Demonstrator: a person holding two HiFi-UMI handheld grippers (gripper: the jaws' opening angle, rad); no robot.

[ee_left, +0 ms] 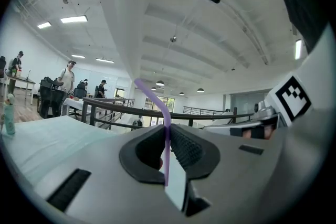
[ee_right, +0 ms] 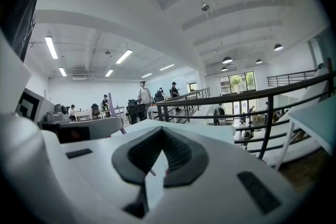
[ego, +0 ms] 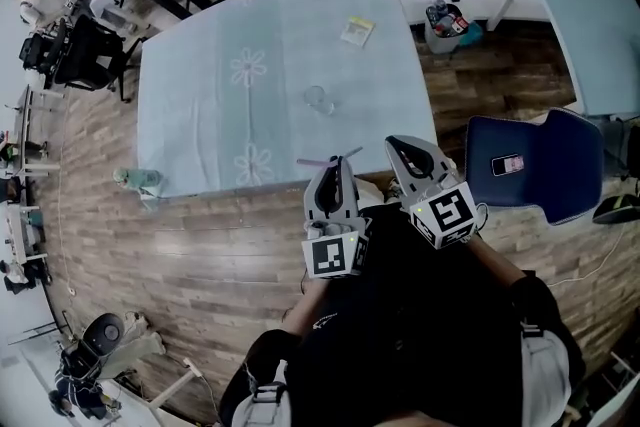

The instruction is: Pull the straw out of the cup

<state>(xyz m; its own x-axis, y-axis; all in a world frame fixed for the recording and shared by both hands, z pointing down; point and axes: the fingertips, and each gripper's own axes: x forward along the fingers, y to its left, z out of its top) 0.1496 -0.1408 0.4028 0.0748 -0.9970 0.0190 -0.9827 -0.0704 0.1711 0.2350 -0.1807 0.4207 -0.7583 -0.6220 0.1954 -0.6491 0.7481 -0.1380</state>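
A purple bendy straw [ee_left: 167, 136] stands clamped between the jaws of my left gripper [ee_left: 167, 131], its bent top leaning left. In the head view the straw [ego: 315, 161] lies across the left gripper [ego: 338, 163], just over the table's near edge. The clear cup [ego: 318, 100] stands apart on the pale blue tablecloth [ego: 200, 115], beyond both grippers, with no straw in it. My right gripper [ego: 402, 145] hovers beside the left one, near the table's corner. Its jaws in the right gripper view [ee_right: 160, 134] meet with nothing between them. The straw [ee_right: 112, 106] shows there at the left.
A yellow note pad [ego: 357, 31] lies far back on the table. A green bottle [ego: 140, 178] stands at the near left corner. A blue chair [ego: 545, 170] with a phone [ego: 508, 163] is to the right, a bin [ego: 445, 23] behind it. Railings run along the far side.
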